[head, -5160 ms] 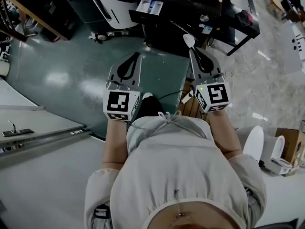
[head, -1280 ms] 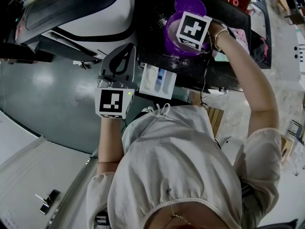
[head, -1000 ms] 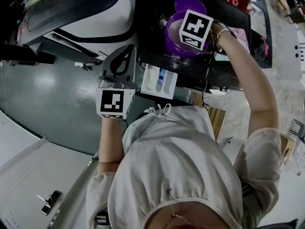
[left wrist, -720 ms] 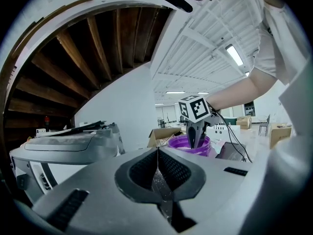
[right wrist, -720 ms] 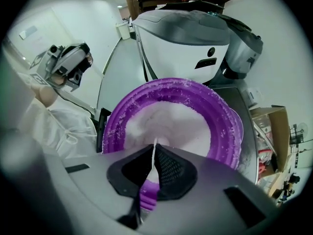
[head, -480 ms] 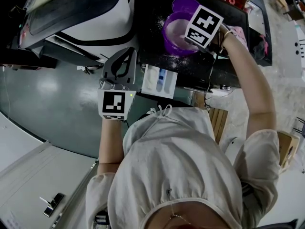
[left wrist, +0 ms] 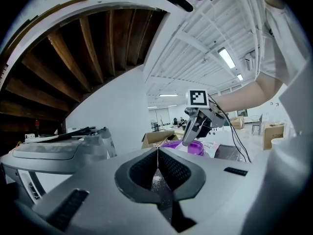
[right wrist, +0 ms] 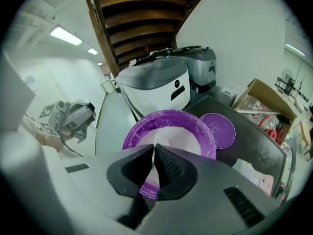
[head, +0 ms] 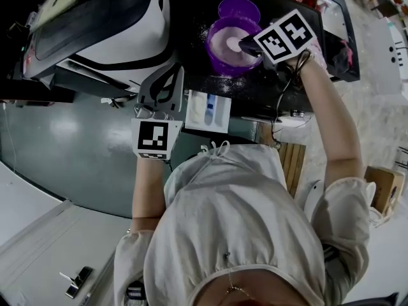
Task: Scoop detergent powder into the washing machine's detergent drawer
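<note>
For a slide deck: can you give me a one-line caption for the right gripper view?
Right claw shut on a white spoon over a purple tub of powder, lid beside it.

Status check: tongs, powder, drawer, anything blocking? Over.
Left tongs shut, empty, beside the detergent drawer. Right tongs shut on white spoon, dipped in purple tub of powder. Drawer looks open; nothing seen blocking it.

A purple tub [head: 220, 59] stands upright and open, holding white detergent powder [right wrist: 173, 130]. A thin white scoop [right wrist: 155, 148] dips into it. The white detergent drawer [head: 208, 111] lies open nearby, one compartment blue.
</note>
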Motion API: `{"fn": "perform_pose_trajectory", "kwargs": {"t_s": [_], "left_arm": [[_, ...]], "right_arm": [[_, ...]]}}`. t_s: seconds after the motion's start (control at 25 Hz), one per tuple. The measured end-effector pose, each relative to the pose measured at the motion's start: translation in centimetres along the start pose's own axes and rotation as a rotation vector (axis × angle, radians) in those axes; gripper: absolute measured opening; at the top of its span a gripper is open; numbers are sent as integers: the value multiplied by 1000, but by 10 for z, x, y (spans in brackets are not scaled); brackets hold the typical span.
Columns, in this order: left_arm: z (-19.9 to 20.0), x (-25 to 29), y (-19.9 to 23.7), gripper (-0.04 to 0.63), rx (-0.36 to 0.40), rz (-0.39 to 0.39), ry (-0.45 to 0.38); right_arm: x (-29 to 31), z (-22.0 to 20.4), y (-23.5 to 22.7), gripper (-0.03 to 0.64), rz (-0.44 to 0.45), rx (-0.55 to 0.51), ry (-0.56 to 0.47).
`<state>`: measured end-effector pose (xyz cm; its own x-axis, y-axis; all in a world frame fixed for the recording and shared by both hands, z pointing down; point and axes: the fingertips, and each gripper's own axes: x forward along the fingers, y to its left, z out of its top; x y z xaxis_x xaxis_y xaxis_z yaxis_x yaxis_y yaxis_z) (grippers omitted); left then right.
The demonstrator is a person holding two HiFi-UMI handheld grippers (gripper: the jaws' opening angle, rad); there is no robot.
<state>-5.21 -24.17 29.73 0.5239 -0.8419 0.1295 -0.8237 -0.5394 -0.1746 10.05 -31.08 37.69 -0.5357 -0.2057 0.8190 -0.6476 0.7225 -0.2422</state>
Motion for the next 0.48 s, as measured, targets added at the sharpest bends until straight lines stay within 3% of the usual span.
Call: {"fn": "perform_pose_trajectory", "kwargs": {"t_s": [0.28, 0.48], "left_arm": [[8, 14, -9, 23, 13, -33, -15], [14, 23, -13, 23, 16, -50, -26]], "right_arm": [[-22, 15, 3, 14, 56, 158, -237], [-37, 11, -3, 14, 135, 396, -388]]}}
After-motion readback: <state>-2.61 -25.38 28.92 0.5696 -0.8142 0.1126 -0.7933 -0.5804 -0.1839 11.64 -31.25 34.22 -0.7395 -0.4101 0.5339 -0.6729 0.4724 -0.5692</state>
